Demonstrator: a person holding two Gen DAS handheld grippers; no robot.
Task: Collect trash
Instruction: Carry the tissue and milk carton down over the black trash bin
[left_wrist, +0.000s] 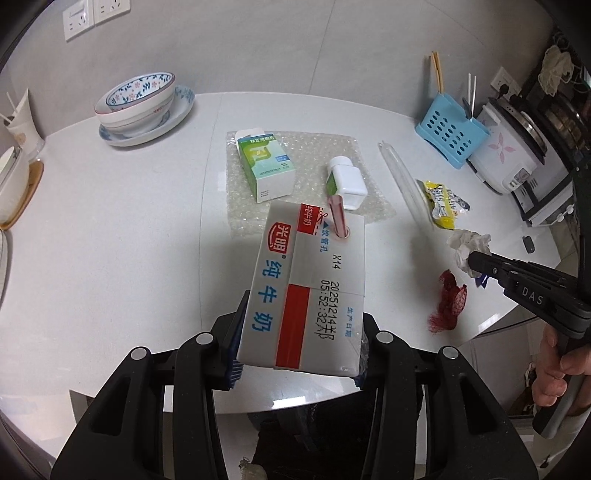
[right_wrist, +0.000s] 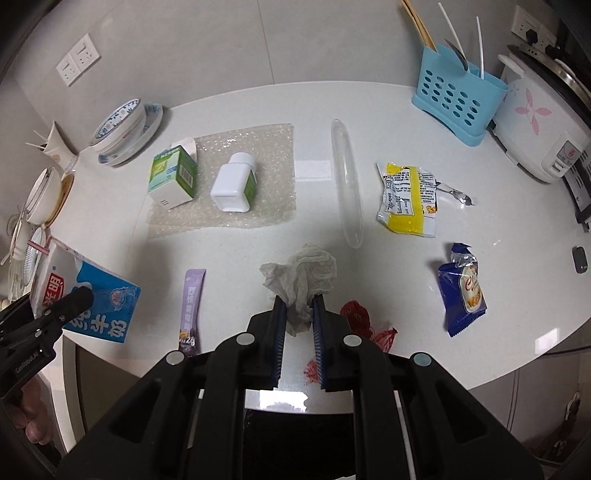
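Note:
My left gripper (left_wrist: 297, 332) is shut on a milk carton (left_wrist: 306, 280) with a pink straw, held above the table's front edge; the carton also shows in the right wrist view (right_wrist: 92, 295). My right gripper (right_wrist: 299, 306) is shut on a crumpled white tissue (right_wrist: 303, 273), also seen in the left wrist view (left_wrist: 467, 245). On the white table lie a red net scrap (right_wrist: 360, 317), a purple sachet (right_wrist: 192, 306), a blue wrapper (right_wrist: 461, 288), a yellow wrapper (right_wrist: 406, 199) and a clear plastic sleeve (right_wrist: 347, 181).
A bubble-wrap sheet (right_wrist: 269, 155) carries a green box (right_wrist: 171, 177) and a white bottle (right_wrist: 234, 184). Stacked bowls (right_wrist: 122, 129) stand at the back left, a blue utensil holder (right_wrist: 458, 96) and a rice cooker (right_wrist: 535, 122) at the back right.

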